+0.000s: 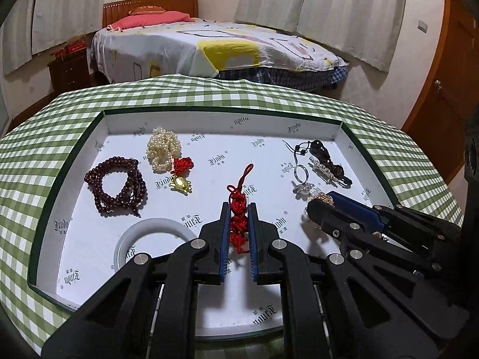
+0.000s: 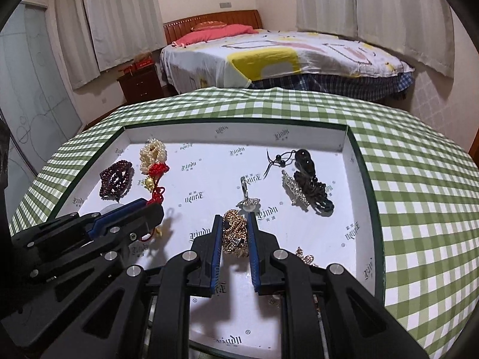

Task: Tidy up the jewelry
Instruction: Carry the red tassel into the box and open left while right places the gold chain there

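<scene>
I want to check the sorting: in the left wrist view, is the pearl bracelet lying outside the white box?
No, the pearl bracelet lies inside the white box, near its far wall, next to the dark red bead bracelet.

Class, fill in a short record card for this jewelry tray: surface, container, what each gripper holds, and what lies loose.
surface: green checked tablecloth
container: shallow white tray
left gripper: shut on red knotted charm
right gripper: shut on gold chain
loose, left side: dark red bead bracelet, pearl strand
loose, right side: silver ring, black cord necklace
</scene>
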